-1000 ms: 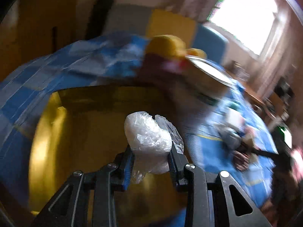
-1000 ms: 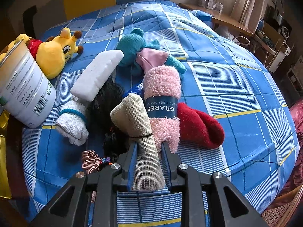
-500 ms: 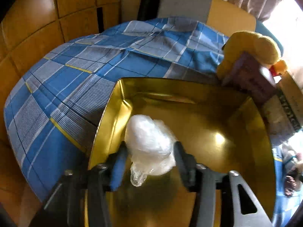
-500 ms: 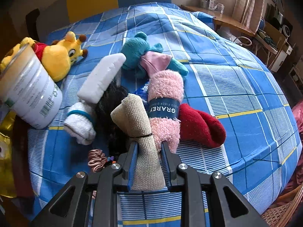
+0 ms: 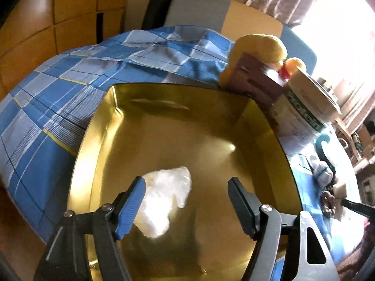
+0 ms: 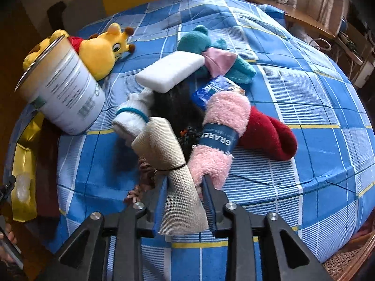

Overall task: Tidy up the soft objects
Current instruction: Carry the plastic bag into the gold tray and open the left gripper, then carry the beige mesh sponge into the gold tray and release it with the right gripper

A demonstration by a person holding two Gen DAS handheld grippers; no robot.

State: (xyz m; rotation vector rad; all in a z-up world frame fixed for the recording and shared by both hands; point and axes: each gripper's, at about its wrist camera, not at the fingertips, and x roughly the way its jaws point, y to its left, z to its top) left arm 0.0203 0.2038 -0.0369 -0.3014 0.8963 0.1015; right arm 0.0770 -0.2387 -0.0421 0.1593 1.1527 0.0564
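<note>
Crumpled white plastic bag (image 5: pixel 165 201) now loose from widened left gripper (image 5: pixel 186 187), in gold tin (image 5: pixel 98 126)

The bed (image 6: pixel 304 89) wears a blue check cover, crossed with white stripes and thin yellow lines. At its left edge sits a shiny gold tin (image 5: pixel 187 128), with a crumpled white plastic bag (image 5: pixel 164 199) in it. Beside it stands a white can (image 6: pixel 68 89) with dark print and a green mark. Behind that lies a yellow plush giraffe (image 6: pixel 103 49) with brown horn tips and a red collar. In the middle of the bed: a white sponge block (image 6: pixel 171 70), a teal plush toy (image 6: pixel 199 39) with a pink piece, a white sock (image 6: pixel 131 117) banded in teal, a fluffy pink cloth (image 6: pixel 225 110) with a navy label, a dark red sock (image 6: pixel 269 135), and a beige mesh cloth (image 6: pixel 173 164) tied with black. Each hand-held gripper is black with blue pads (image 5: pixel 131 208).
</note>
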